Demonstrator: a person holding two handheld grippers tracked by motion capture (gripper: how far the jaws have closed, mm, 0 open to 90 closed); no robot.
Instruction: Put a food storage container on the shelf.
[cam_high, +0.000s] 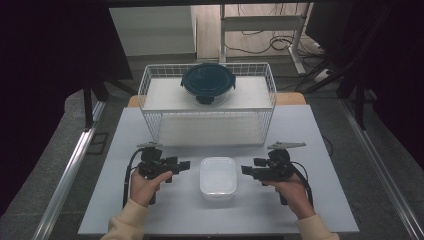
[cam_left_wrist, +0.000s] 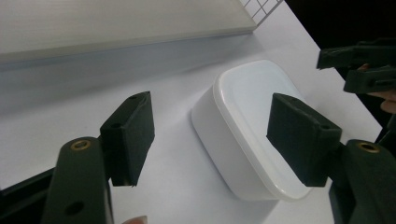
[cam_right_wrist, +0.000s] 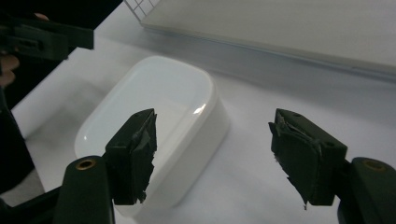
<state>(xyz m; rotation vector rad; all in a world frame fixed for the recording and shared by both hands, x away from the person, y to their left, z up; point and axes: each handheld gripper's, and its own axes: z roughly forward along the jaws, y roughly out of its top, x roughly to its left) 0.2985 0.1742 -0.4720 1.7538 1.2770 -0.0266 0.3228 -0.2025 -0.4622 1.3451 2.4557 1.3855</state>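
White box (cam_high: 218, 178) on the worktop (cam_high: 280, 210), long axis running toward the wire basket (cam_high: 207, 120); left tool (cam_high: 186, 164) and right tool (cam_high: 246, 170) flank it, both open and empty.

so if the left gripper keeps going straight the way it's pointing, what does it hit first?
Most likely the white lidded container. The left gripper points sideways at it, jaws open and empty. In the left gripper view the container's side lies just ahead; the exact gap is hard to judge.
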